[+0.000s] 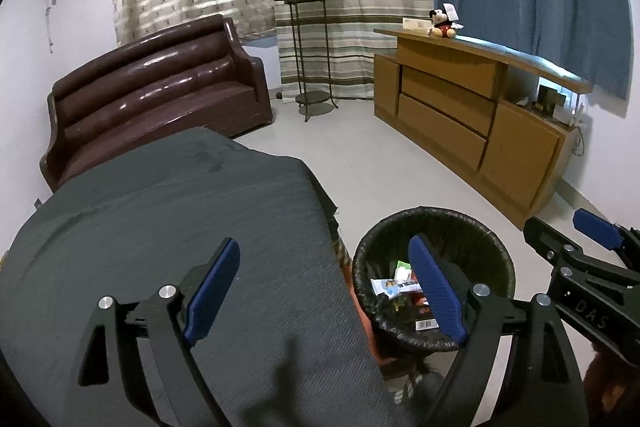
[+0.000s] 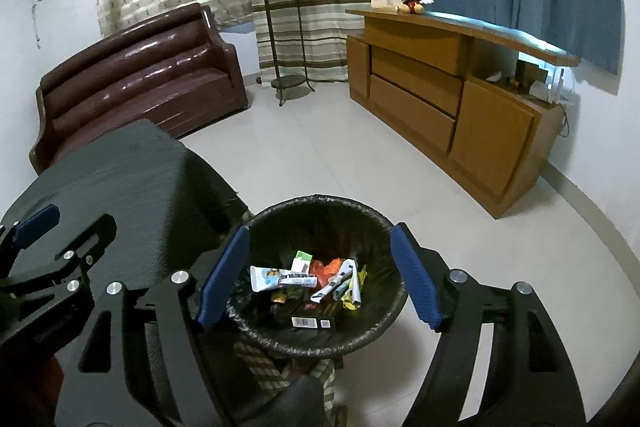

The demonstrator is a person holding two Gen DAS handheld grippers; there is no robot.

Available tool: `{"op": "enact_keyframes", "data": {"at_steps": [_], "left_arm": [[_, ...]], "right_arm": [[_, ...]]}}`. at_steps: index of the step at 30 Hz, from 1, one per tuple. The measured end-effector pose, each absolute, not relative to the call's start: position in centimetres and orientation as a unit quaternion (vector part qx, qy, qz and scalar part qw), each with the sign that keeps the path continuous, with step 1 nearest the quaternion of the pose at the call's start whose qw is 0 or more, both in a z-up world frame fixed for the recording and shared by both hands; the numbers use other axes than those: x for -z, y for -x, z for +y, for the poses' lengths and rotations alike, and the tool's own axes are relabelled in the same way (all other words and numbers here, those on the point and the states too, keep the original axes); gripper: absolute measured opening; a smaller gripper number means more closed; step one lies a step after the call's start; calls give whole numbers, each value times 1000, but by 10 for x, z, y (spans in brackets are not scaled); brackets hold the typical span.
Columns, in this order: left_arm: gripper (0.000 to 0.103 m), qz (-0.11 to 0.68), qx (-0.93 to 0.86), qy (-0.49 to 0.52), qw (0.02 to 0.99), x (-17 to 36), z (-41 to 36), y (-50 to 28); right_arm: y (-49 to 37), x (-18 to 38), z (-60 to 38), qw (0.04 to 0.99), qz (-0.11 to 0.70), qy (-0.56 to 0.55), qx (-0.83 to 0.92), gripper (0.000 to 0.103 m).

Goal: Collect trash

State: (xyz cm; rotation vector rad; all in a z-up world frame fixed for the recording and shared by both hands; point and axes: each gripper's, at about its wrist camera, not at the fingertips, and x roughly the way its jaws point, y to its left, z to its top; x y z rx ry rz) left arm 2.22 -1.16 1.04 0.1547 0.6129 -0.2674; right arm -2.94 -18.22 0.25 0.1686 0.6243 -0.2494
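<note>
Trash bin (image 2: 320, 267), black-lined, is seen on the floor just off the near right corner of the grey-covered table (image 1: 160, 227). Trash (image 2: 308, 283) is already lying in the bottom: a white-and-blue wrapper, a dark box with barcode, an orange scrap, some rolled paper and yellow bits. Nothing is seen left on the visible part of the table cover.

Step judged: drop-off at the bin, both tools emptied. Right gripper (image 2: 318, 277) is held directly above the bin mouth, jaws spread wide, nothing between the pads; the bin contents are seen straight through the gap. Left gripper (image 1: 326, 293) is also held wide with nothing gripped; its left pad is over the table's right edge, its right pad over the bin rim, so it straddles the gap between table and bin. The two grippers are side by side, near but not touching.

Next move, as judged: if more litter remains outside the frames, both grippers need to be swung away from the bin and back toward it; none can be located from these views. If not, the collection looks close to done.

Surroundings: brown sofa (image 1: 160, 95) behind the table's far edge, plant stand (image 1: 310, 55) by the curtains, wooden cabinet (image 1: 460, 107) along the right wall.
</note>
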Motion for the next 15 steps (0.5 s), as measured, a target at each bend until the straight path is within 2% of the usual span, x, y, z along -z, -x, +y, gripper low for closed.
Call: {"op": "enact_keyframes", "data": {"at_steps": [15], "left_arm": [[84,289,120,-63,948,-12,4,-7]], "right_arm": [[44,-11,-170,946,293,-69,121,72]]}}
